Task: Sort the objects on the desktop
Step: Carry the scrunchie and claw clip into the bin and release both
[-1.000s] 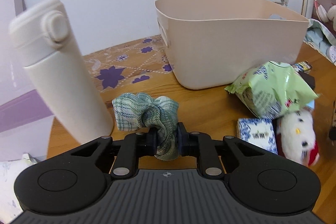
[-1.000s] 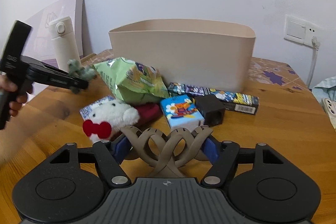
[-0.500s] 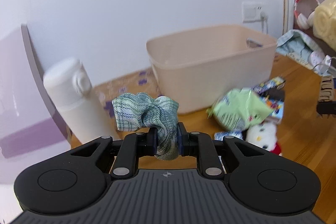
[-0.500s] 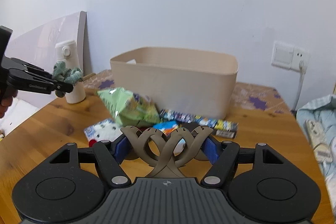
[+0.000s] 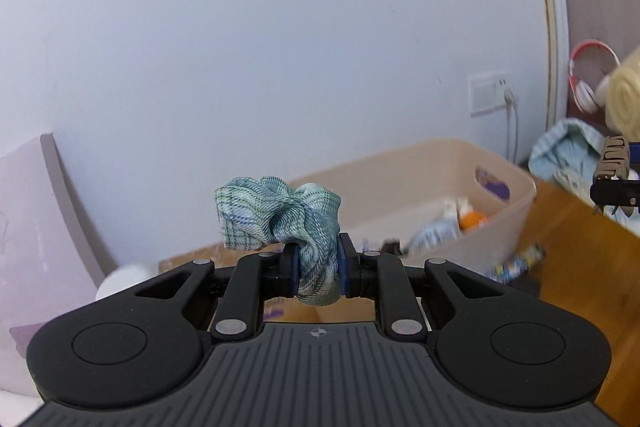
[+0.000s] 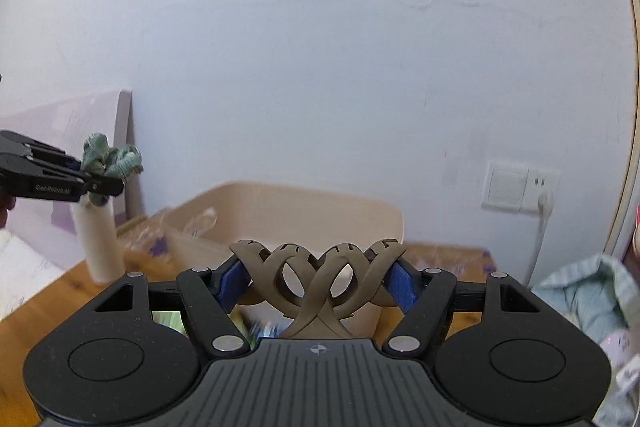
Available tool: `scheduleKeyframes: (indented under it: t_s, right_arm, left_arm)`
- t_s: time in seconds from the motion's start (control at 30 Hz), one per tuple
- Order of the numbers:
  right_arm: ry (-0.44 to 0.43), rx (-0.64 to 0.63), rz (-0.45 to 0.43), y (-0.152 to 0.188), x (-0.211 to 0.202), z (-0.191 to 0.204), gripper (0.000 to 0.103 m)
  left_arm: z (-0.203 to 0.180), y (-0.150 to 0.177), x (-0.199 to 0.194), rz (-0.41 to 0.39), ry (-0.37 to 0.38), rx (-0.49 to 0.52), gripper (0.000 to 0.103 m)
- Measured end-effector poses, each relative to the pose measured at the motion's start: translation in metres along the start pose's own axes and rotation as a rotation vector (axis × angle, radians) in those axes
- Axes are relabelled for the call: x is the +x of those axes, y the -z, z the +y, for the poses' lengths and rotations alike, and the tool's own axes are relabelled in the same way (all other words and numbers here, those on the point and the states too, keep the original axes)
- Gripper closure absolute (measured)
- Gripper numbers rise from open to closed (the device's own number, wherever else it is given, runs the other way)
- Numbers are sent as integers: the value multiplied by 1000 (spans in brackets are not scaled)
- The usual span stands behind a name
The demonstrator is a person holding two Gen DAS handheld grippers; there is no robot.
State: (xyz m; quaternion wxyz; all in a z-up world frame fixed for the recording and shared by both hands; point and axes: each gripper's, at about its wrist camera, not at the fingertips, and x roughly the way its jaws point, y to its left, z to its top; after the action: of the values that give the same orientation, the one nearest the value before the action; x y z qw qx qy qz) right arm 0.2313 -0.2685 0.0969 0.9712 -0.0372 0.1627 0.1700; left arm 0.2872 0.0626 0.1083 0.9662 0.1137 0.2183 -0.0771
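My left gripper [image 5: 318, 273] pinches the green plaid fabric scrunchie [image 5: 280, 215]; my right gripper [image 6: 318, 283] clamps the brown looped plastic hair claw [image 6: 318, 277].

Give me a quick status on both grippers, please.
Left gripper shut on scrunchie. Right gripper shut on hair claw. Both raised near bin; nothing blocking.

**White wall, wooden table**

A plain white wall [image 6: 320, 47] with a faint crack is seen behind a wooden table [image 5: 568, 227]. A socket [image 6: 520, 187] is fixed on the wall. A lilac board [image 5: 28, 203] is leaned at left.
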Motion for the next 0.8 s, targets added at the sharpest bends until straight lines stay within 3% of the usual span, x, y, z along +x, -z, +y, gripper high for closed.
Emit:
scheduleKeyframes:
  t_s: [0.2,0.43,0.8]
  right_arm:
    - [6,30,-14,-35,35,-14,33]
    - [18,63,54,-48,95,-28,33]
    - [69,5,202,-24,170,-17,33]
  left_arm:
    - [-10,-27,38,4,-28,-46,85]
    - [-29,-39,82,57,-56,-69,85]
    - [-51,-20,143,272,-137,-59,84]
